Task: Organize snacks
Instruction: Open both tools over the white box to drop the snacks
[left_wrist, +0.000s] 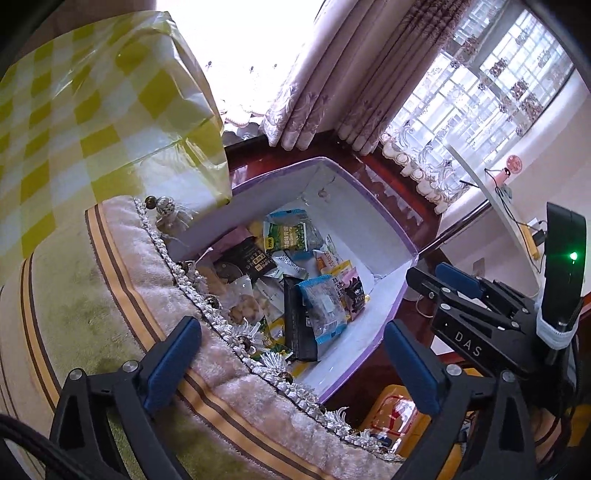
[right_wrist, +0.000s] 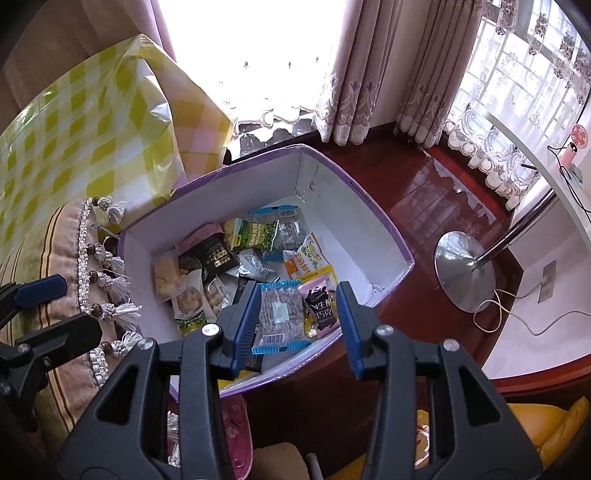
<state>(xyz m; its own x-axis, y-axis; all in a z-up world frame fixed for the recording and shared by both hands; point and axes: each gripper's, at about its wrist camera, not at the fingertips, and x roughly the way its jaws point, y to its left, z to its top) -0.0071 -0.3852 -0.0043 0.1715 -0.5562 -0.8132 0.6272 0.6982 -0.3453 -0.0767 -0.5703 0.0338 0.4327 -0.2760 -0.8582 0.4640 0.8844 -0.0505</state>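
Right gripper (right_wrist: 299, 328) parted, empty, above box (right_wrist: 373, 206) | left gripper (left_wrist: 291, 358) wide, empty | snack packets (right_wrist: 280, 314) piled inside | judged nearly done; nothing loose visible outside

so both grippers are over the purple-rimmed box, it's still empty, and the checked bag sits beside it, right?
Not empty. The purple-rimmed box already holds a pile of snack packets, as the right wrist view shows. The rest stands: the left gripper and right gripper are over it and the checked bag sits beside it.

Checked yellow bag (right_wrist: 92, 122), tasselled cushion (left_wrist: 122, 295), curtains (right_wrist: 354, 74), lamp base (right_wrist: 464, 271)
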